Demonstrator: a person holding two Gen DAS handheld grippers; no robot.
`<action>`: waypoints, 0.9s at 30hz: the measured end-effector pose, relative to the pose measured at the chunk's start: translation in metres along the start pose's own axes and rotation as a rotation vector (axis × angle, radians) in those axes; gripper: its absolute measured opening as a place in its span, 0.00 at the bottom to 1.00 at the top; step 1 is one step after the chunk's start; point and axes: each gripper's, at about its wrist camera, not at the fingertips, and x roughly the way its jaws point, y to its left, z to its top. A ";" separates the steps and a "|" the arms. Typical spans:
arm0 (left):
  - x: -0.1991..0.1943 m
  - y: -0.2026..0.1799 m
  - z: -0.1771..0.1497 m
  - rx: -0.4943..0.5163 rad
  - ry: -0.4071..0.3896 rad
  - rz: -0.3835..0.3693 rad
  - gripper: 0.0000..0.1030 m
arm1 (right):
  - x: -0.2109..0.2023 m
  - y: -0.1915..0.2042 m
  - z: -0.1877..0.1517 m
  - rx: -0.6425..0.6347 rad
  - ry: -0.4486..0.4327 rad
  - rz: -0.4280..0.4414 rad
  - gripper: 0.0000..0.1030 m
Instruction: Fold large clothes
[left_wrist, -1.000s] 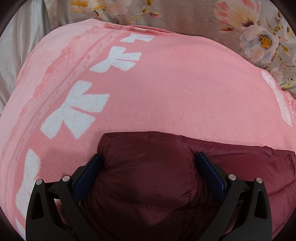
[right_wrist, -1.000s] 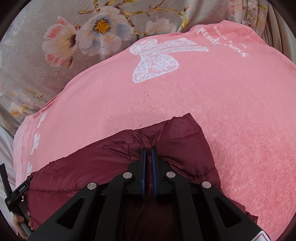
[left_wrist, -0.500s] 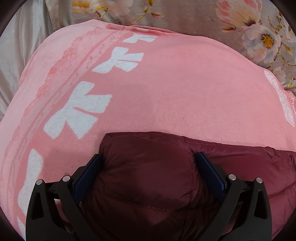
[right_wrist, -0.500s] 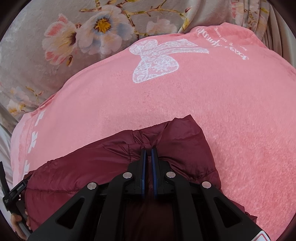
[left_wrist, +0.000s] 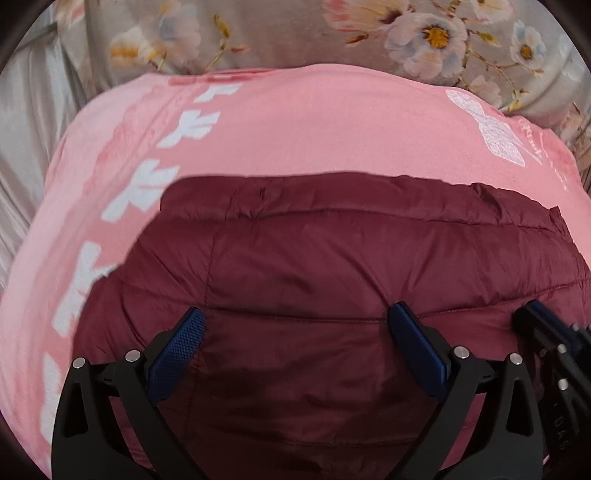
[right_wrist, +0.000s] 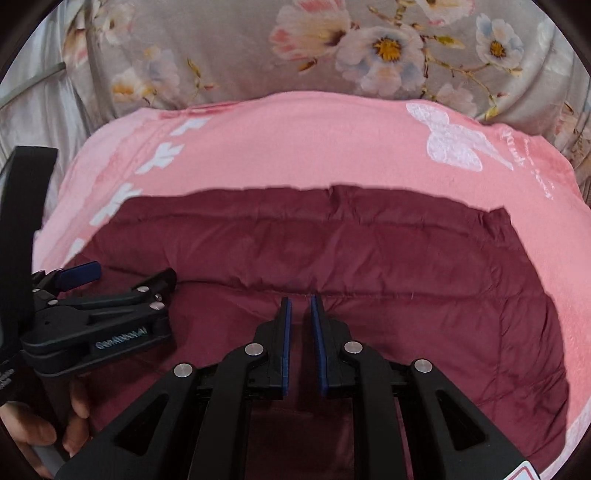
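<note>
So far we have the maroon puffer jacket (right_wrist: 369, 266) lying as a broad folded slab on the pink blanket (right_wrist: 295, 140). Our left tool (left_wrist: 295, 328) is spread wide above it; our right tool (right_wrist: 300, 306) is slightly parted, gripping nothing. Further folds look left.

Left gripper (left_wrist: 295, 328), fingers (left_wrist: 177, 347) spread, over maroon jacket (left_wrist: 332, 251) on pink blanket (left_wrist: 314, 122).
</note>
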 end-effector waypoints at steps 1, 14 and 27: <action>0.003 0.002 -0.003 -0.011 -0.007 -0.007 0.96 | 0.004 -0.003 -0.004 0.012 -0.005 0.004 0.12; 0.006 -0.011 -0.015 0.031 -0.076 0.063 0.96 | 0.012 0.007 -0.018 -0.035 -0.042 -0.063 0.11; -0.057 0.047 -0.062 -0.151 -0.078 -0.077 0.95 | -0.037 0.049 -0.050 0.037 -0.018 0.128 0.15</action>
